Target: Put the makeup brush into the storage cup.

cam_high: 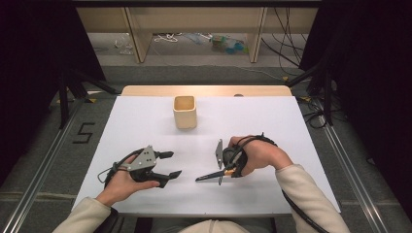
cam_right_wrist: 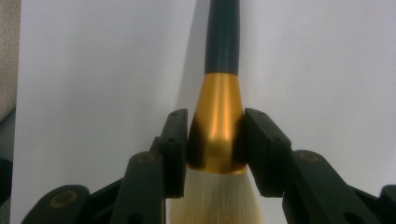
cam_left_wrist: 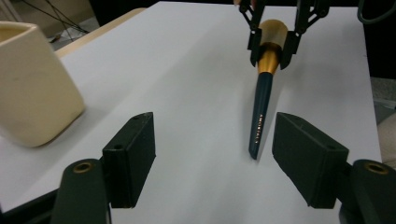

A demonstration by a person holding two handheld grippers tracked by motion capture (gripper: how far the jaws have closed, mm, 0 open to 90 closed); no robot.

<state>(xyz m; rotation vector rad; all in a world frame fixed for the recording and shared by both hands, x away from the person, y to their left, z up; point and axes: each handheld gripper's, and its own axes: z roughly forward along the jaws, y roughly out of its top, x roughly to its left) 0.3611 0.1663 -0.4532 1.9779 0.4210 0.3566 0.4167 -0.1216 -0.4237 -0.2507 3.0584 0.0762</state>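
A makeup brush [cam_high: 210,176] with a dark handle [cam_left_wrist: 261,109], a gold ferrule [cam_right_wrist: 218,116] and pale bristles [cam_right_wrist: 212,198] lies low over the white table. My right gripper [cam_high: 227,171] is shut on the ferrule, one jaw on each side. The handle's tip points left toward my left gripper [cam_high: 174,164]. That gripper is open with nothing between its jaws, a short way from the tip. In the left gripper view the tip lies just ahead of my left gripper [cam_left_wrist: 215,128], nearer its right jaw, with the right gripper [cam_left_wrist: 271,46] beyond.
A cream cup [cam_high: 185,111] stands upright at the table's [cam_high: 272,121] far middle. It shows close at the left in the left gripper view, as the cup [cam_left_wrist: 32,84]. Dark stands and cables flank the table.
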